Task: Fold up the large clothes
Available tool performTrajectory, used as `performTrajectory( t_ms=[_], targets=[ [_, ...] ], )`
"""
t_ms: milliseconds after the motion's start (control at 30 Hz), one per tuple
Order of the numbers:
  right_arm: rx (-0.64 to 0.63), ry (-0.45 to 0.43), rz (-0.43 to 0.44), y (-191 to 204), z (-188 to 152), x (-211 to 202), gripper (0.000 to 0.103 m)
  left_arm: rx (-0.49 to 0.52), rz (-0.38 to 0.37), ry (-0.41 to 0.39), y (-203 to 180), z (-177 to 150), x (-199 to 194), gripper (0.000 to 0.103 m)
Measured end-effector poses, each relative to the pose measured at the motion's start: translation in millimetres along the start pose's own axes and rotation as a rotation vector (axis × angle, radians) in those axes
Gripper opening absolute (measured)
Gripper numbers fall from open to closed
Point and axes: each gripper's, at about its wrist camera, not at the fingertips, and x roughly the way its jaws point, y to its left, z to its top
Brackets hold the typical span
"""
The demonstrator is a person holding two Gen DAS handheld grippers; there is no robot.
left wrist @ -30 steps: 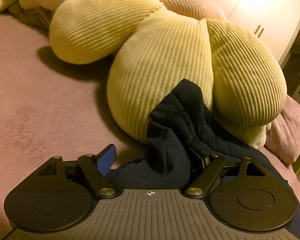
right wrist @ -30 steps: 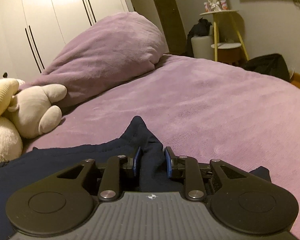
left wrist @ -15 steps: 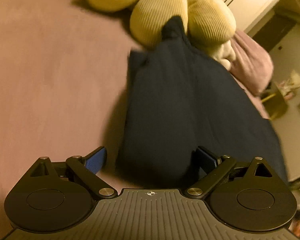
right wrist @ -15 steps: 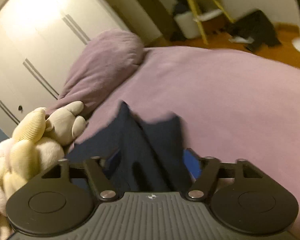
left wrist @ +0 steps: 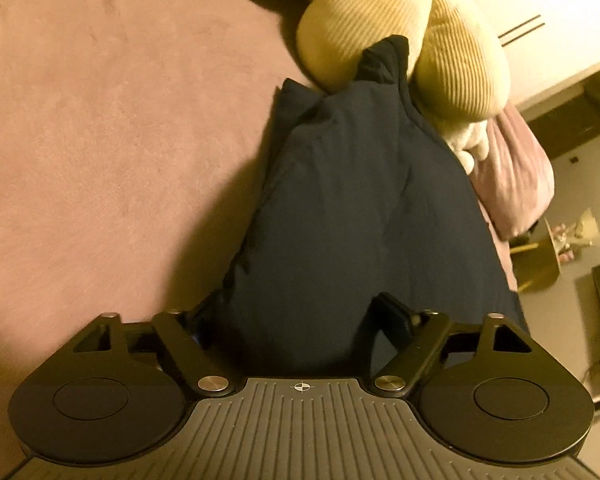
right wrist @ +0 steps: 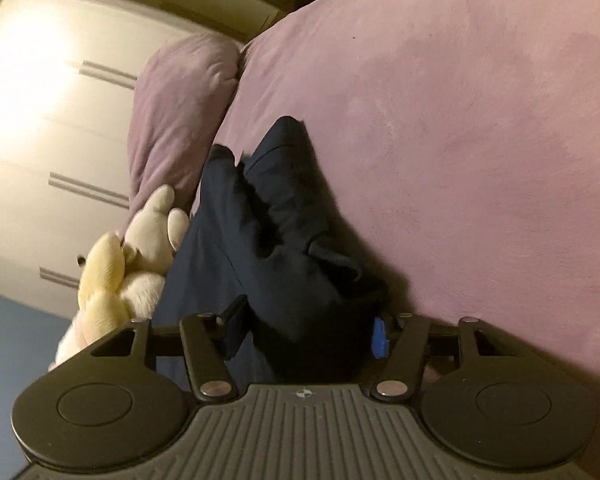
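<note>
My left gripper [left wrist: 300, 322] stands fairly wide, its jaws having just been closing, with a thick bundle of the dark navy garment [left wrist: 360, 208] between the fingers; cloth hides the pads, so I cannot tell whether they press on it. My right gripper [right wrist: 306, 330] stands about half open, jaws likewise just closing, and a fold of the same garment [right wrist: 276, 232] fills the gap; its blue pad [right wrist: 379, 337] shows at the cloth's edge, contact uncertain. The garment lies bunched on the mauve bedspread [left wrist: 112, 128], its far tip resting against the ribbed yellow flower cushion [left wrist: 452, 64]. A cream plush toy [right wrist: 148, 240] sits just beside the garment, below the mauve pillow [right wrist: 176, 104]. White wardrobe doors [right wrist: 40, 120] stand behind.
</note>
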Motion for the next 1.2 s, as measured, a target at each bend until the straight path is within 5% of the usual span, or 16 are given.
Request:
performTrajectory(
  t_ms=[133,267,467,667,867,1000,1100,1200],
  targets=[
    [-0.023,-0.035,-0.003,5.3,-5.9,7.5,0.052,-0.021,-0.002,0.009,-0.3,6.6,5.6,0.075],
    [0.0,-0.05,0.007,5.7,-5.7,14.6,0.052,-0.032,-0.036,0.008,-3.1,8.2,1.7,0.05],
    [0.012,0.009,0.001,12.6,-0.8,1.2,0.031,0.048,-0.11,-0.032,-19.8,3.9,-39.5,0.042],
    [-0.013,0.036,0.008,14.8,-9.7,-39.7,0.029,0.118,-0.132,-0.015,-16.2,-27.9,-101.1,0.041],
    [-0.081,0.097,-0.027,-11.7,-43.0,-119.4,0.029,0.095,-0.093,0.051,29.9,-98.5,-170.0,0.043],
    [-0.183,0.115,-0.084,-23.7,-79.6,-180.0,0.032,0.051,-0.009,0.066,53.0,-130.0,-189.7,0.057],
    [-0.223,0.136,-0.107,-28.5,-85.8,-203.0,0.044,0.034,0.078,0.029,53.6,-128.9,-198.0,0.066],
    [-0.272,0.094,-0.174,-14.9,-74.6,-218.2,0.052,0.138,0.166,-0.093,30.8,-122.0,-216.4,0.075]
  ],
)
